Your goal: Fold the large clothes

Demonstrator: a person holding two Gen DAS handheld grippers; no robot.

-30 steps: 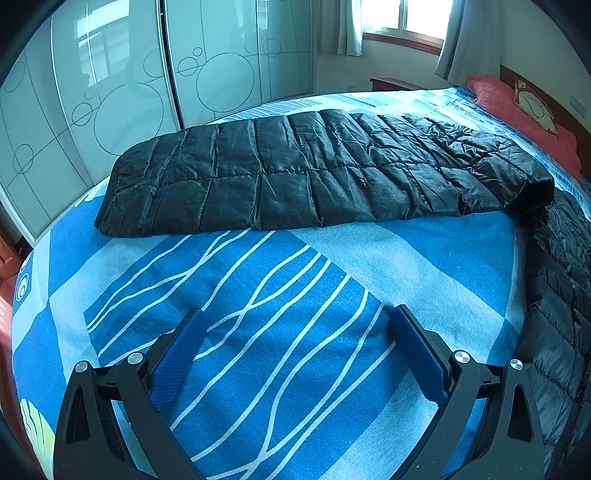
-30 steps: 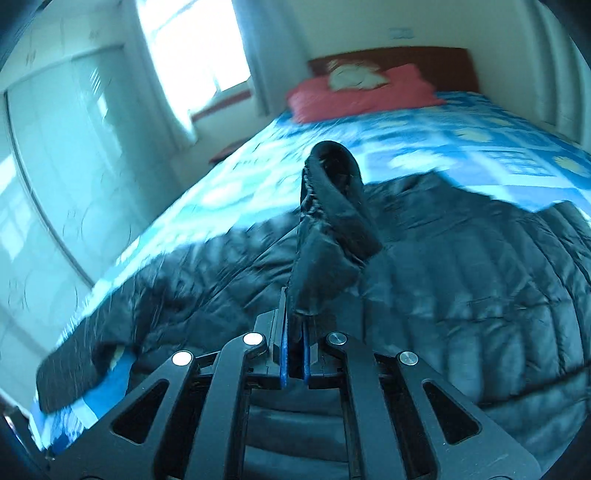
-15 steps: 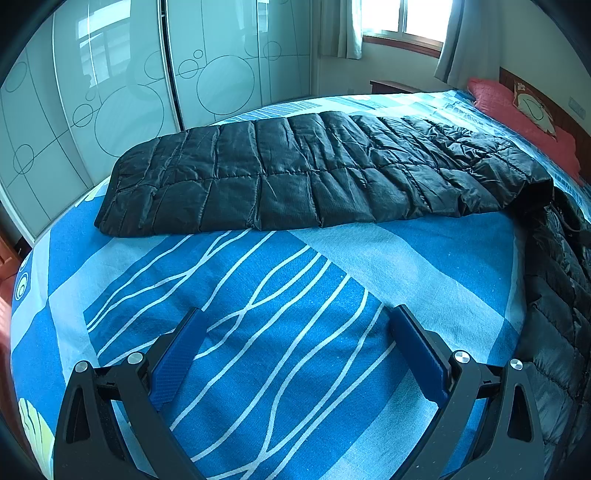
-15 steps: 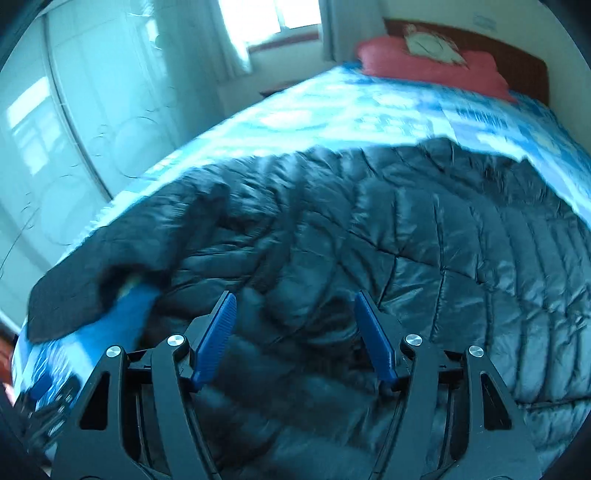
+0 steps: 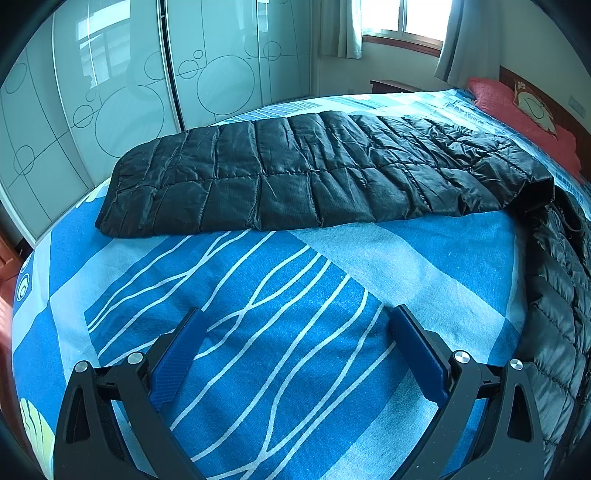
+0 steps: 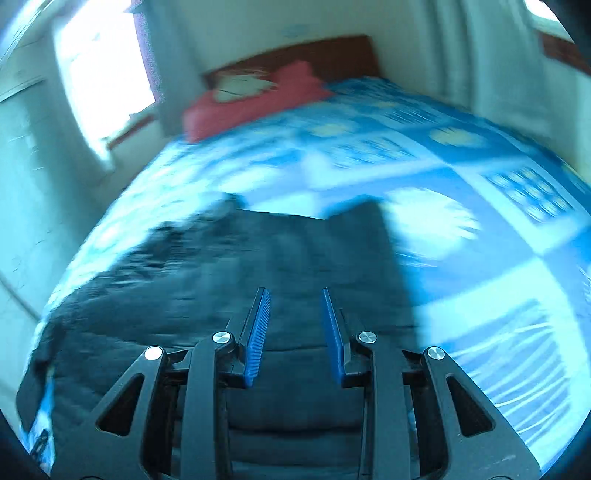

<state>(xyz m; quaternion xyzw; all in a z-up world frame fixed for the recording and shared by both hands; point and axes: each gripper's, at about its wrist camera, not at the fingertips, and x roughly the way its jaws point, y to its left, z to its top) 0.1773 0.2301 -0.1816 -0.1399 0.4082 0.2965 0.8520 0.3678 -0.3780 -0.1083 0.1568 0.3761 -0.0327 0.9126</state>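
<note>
1. Left wrist view is sharp for me: daylight from the window [image 5: 400,22], even and bright, with a soft shadow under the jacket [image 5: 314,173] edge.
2. Wardrobe [image 5: 147,85] glass throws pale reflections, no hard glare.
3. Right wrist view is badly motion-smeared; bed [image 6: 461,192] pattern and pillow [image 6: 258,99] are streaks.
4. Its window [image 6: 103,70] is blown out white.
5. Both show fisheye bending and dark corners.
</note>
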